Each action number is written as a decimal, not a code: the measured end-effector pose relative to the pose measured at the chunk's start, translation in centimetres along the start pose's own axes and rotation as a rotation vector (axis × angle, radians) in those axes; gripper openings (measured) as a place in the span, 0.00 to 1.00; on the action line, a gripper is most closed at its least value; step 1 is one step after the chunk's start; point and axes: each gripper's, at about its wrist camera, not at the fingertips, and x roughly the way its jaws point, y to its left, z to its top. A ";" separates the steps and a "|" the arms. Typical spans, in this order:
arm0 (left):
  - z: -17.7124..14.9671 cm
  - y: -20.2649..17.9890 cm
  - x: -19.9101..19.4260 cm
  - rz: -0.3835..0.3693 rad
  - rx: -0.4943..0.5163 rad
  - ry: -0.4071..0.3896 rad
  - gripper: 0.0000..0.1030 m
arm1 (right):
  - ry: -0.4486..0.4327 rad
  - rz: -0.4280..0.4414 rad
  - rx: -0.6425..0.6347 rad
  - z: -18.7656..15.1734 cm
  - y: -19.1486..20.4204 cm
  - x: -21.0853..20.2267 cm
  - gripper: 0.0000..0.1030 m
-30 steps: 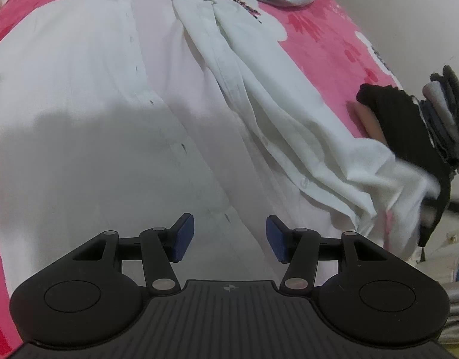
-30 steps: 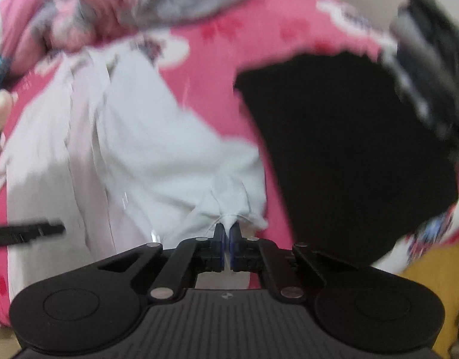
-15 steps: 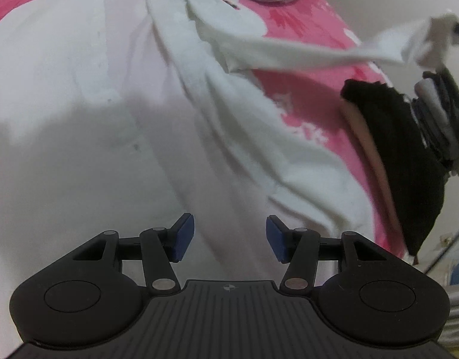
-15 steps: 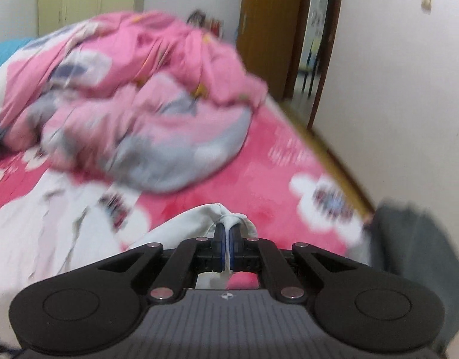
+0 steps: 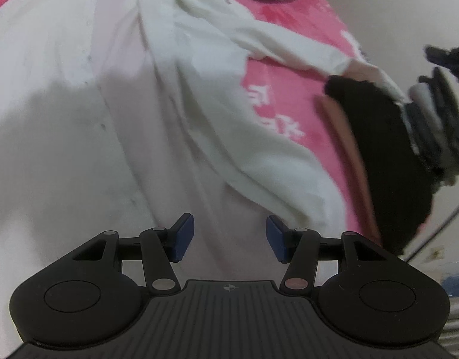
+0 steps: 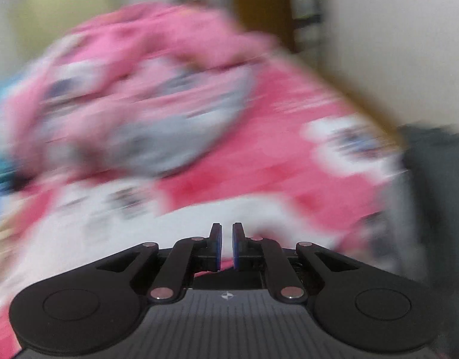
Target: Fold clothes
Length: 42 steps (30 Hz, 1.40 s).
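Observation:
A white button-up shirt [image 5: 79,119] lies spread on the pink bedsheet [image 5: 289,15] and fills most of the left wrist view. Its right sleeve [image 5: 289,48] stretches out sideways toward a black garment [image 5: 387,149]. My left gripper [image 5: 229,236] hovers open low over the shirt's lower front, with nothing between its blue pads. The right wrist view is badly blurred. In it, my right gripper [image 6: 226,245] stands with its pads a narrow gap apart and nothing in them, just above white cloth [image 6: 139,227]. The dark blurred shape at the right edge of the left wrist view looks like that gripper [image 5: 447,56].
A stack of folded dark and grey clothes [image 5: 432,125] sits on the bed's right side beside the black garment. A crumpled pink and grey quilt [image 6: 139,104] lies at the head of the bed. A wall [image 6: 379,45] and a brown door [image 6: 259,0] stand beyond.
My right gripper lifted the sleeve, swung it out to the right, and has let it go; the sleeve now lies stretched across the bed. My left gripper moved slightly forward over the shirt.

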 end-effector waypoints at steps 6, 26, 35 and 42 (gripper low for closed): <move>-2.4 -2.3 0.4 -0.054 -0.021 0.009 0.51 | 0.421 0.442 -0.042 -5.2 5.0 4.5 0.10; -7.5 -4.3 2.8 -0.085 -0.254 -0.024 0.40 | 0.559 0.195 -0.860 -17.7 16.6 14.6 0.10; -8.3 -4.2 3.5 -0.116 -0.300 -0.023 0.40 | 0.605 0.143 -0.868 -17.9 15.3 14.1 0.11; -8.4 -4.0 3.3 -0.106 -0.301 -0.027 0.42 | 0.600 0.123 -0.795 -16.8 14.6 14.5 0.09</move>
